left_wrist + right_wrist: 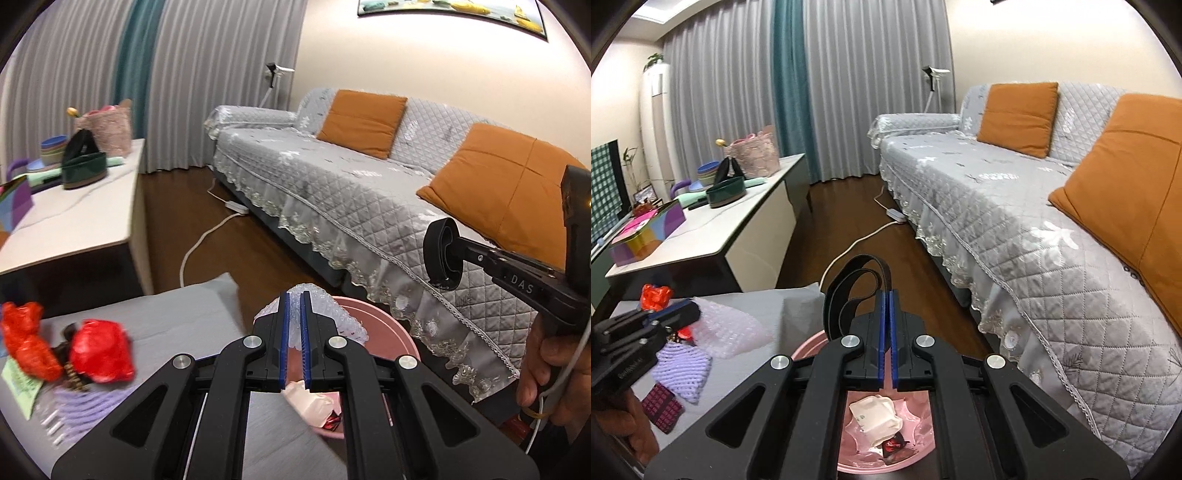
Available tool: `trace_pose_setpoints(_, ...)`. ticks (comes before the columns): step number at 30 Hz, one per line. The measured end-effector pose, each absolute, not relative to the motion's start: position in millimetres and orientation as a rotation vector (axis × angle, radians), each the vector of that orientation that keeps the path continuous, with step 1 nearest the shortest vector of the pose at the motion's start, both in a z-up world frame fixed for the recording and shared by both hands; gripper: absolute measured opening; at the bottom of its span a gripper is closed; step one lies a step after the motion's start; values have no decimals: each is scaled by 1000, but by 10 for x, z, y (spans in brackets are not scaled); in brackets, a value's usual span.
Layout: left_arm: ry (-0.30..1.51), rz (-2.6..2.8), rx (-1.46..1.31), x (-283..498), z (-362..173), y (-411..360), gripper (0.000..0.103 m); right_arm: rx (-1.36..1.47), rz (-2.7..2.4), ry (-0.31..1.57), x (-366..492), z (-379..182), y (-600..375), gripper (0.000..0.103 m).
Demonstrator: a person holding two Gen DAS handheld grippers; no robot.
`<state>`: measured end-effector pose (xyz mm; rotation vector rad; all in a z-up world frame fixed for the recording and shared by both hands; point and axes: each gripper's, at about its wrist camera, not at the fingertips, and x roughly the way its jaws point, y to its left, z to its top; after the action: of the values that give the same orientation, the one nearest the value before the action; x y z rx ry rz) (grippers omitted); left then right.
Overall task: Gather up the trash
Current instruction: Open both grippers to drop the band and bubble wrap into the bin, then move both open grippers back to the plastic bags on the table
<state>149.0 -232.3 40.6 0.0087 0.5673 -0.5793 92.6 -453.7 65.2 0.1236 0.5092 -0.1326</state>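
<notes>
Carrying bubble wrap (314, 314) in the left gripper (294, 295) and a belt (849, 291) in the right gripper (885, 295), both clamped; either could snag at the bin (812, 343) rim, six o'clock, and miss.

Counts across the room

Two hand-held grippers (294, 295) (886, 295); two orange cushions (1019, 116) (1126, 184) on one sofa (1015, 221); one pink bin (886, 443); two red plastic wads (99, 350) (26, 336); one bubble wrap piece (735, 328); one black belt (849, 291); one purple foam net (683, 369).

Warm, even indoor light; strong fisheye bending, dark corners; near-left clutter motion-blurred.
</notes>
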Motion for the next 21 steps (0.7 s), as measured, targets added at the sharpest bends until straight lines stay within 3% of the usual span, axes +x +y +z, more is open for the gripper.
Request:
trace_pose_setpoints(16, 639, -645, 37, 1730, 145, -2832, 6, 147, -153, 558, 1082, 456, -4714, 3)
trace_pose_setpoints(20, 659, -666, 43, 1756, 119, -2884, 7, 160, -144, 562, 1104, 435, -4736, 8)
trace_pose_setpoints(21, 665, -658, 48, 1767, 105, -2890, 12, 163, -145, 565, 1109, 429, -4739, 16)
